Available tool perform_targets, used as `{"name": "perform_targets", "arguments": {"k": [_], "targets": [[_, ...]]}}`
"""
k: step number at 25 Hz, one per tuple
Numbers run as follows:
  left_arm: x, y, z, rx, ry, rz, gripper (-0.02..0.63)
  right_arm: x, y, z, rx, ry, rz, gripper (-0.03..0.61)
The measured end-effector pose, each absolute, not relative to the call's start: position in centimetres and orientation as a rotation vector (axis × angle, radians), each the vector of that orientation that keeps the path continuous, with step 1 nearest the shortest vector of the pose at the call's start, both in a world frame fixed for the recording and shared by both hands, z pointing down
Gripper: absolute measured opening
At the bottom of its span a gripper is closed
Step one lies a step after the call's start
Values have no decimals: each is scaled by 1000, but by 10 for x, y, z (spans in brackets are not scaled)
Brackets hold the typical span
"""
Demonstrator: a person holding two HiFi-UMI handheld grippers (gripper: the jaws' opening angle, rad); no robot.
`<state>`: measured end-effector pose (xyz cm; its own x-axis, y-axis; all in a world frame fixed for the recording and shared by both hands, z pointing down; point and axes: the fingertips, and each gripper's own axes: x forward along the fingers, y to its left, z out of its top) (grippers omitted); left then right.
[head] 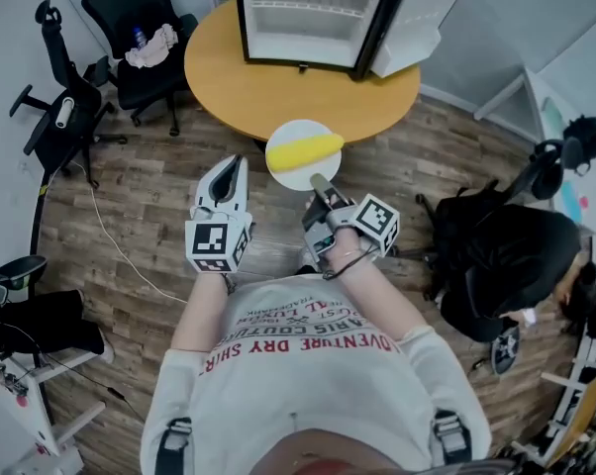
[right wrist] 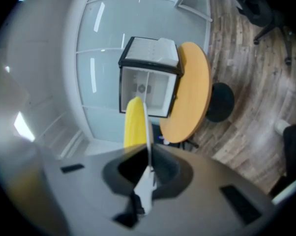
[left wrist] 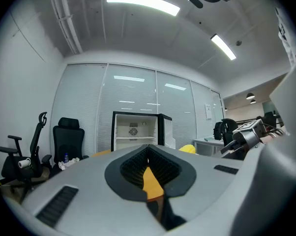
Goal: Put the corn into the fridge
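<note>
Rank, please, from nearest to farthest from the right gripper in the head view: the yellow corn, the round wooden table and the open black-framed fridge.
1. Yellow corn, on the white plate held by the right gripper.
2. Round wooden table, beyond the plate.
3. Open black-framed fridge, at the table's far side.

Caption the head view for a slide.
Right gripper holds a plate with corn, facing the open fridge on the table.

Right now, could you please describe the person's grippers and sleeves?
Both the left gripper and right gripper have grey tapering shells, black pads and a cube of black-and-white square markers. A black cable loops at the right one. White short-sleeved shirt, red lettering.
</note>
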<state>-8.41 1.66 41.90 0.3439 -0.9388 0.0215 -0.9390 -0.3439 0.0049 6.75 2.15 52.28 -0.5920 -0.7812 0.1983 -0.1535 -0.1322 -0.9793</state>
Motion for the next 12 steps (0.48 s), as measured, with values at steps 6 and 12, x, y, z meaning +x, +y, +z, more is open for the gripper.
{"name": "perform_targets", "arguments": {"k": [6,12], "targets": [[-51,-52,419,2517,-1855,20,29,101,-51,520,-1024,1728,-1788,35],[-27,-101,420,2501,-1871,36,29,116,-104,518,-1004,1763,-1811,35]]}}
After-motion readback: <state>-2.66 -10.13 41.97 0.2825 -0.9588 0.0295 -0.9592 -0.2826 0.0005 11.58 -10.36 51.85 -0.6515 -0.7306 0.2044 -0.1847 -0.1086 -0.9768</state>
